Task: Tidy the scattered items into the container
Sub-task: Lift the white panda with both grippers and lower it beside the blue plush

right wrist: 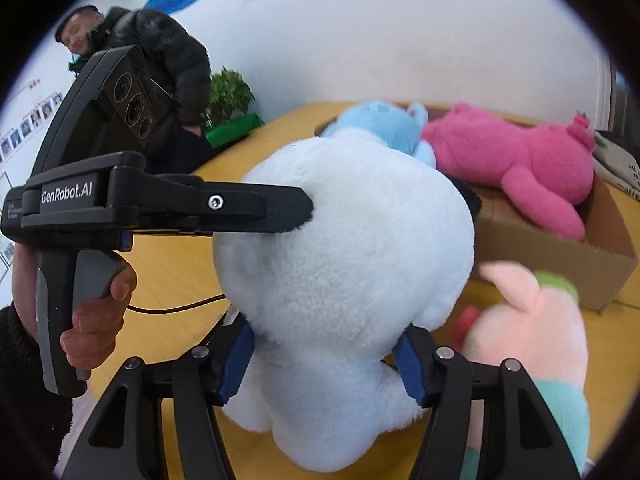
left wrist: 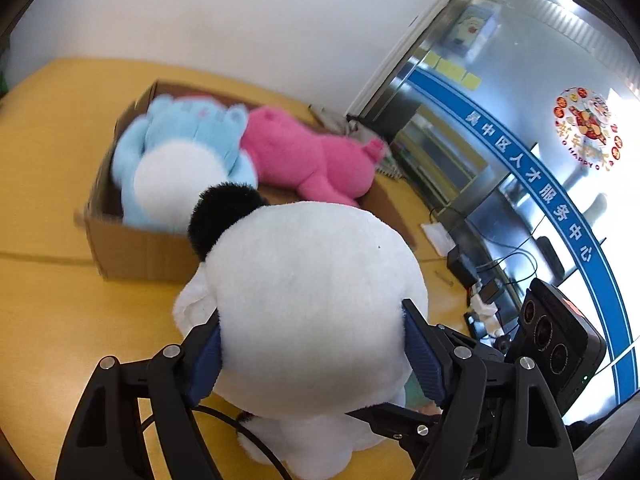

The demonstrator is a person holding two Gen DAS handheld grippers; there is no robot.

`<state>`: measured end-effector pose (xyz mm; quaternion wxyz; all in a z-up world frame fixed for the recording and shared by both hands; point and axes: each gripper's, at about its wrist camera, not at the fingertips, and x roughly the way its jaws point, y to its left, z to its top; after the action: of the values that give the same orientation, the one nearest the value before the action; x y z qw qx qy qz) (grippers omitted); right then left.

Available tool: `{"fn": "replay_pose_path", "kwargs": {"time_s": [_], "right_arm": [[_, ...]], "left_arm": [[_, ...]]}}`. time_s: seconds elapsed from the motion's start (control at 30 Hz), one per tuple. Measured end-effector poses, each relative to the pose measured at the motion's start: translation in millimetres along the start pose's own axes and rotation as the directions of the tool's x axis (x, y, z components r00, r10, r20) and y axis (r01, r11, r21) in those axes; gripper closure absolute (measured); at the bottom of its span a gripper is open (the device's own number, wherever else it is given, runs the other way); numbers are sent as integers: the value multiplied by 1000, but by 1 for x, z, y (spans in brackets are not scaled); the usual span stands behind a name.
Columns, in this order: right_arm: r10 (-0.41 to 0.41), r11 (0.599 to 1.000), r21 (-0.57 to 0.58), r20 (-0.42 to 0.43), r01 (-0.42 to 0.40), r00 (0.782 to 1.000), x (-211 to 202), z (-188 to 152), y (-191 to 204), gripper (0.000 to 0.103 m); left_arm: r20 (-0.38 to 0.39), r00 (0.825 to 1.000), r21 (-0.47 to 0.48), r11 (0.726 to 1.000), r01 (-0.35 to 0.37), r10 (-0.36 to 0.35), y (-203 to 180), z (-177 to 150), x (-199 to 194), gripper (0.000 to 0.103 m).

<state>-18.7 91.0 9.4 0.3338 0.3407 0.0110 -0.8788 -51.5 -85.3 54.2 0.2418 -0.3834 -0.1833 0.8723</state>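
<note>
Left tongs (left wrist: 312,350) clamp the white plush toy (left wrist: 312,304) at its big round head, blue pads dug into the fur on both sides. Right tongs (right wrist: 326,364) pinch the same toy lower, at the narrow part under the head. Cardboard box (left wrist: 132,248) sits just beyond on the desk (left wrist: 48,320), blue plush (left wrist: 180,140) and pink plush (left wrist: 312,156) inside. Peach plush (right wrist: 532,332) lies beside the right tongs.

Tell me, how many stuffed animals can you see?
4. A blue plush and a pink plush lie in the cardboard box. Both grippers squeeze a white plush. A peach plush sits beside it. More may be hidden.
</note>
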Motion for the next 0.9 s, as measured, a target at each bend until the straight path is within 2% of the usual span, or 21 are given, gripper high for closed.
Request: {"fn": "replay_pose_path", "kwargs": {"time_s": [0.17,0.23,0.33,0.47,0.53,0.6,0.7,0.77,0.83,0.9], "right_arm": [[-21,1000,-11,131,23,991,-27,47,-18,40],[-37,999,-10,164,39,986,-28,70,-34,40],[-39,999,15,179,37,983,-16,103,-69,40],[-45,998,46,115,40,992,29,124,-113,39],[-37,996,79,47,33,998,54,119,-131,39],[-16,993,120,-26,19,1000,76,111,-143,39],[-4,988,153,-71,15,997,89,103,-149,37],[-4,988,151,-107,20,994,91,103,-148,36],[-11,986,159,-189,42,982,105,97,-149,37],[-12,984,168,-264,59,964,127,87,-155,37]], "left_arm": [[57,998,125,992,-9,2,-37,65,7,21],[66,998,167,986,-21,10,-47,95,21,20],[47,998,181,982,-42,34,-47,132,56,20],[-34,997,143,987,-70,76,-16,155,115,19],[-95,990,112,990,-91,102,4,148,146,19],[-114,988,89,992,-94,103,20,139,162,18],[-119,990,60,996,-67,73,31,135,164,16],[-154,983,79,993,-86,98,30,131,170,14],[-216,963,152,980,-129,161,21,118,186,11],[-201,961,195,969,-152,191,16,109,190,7]]}}
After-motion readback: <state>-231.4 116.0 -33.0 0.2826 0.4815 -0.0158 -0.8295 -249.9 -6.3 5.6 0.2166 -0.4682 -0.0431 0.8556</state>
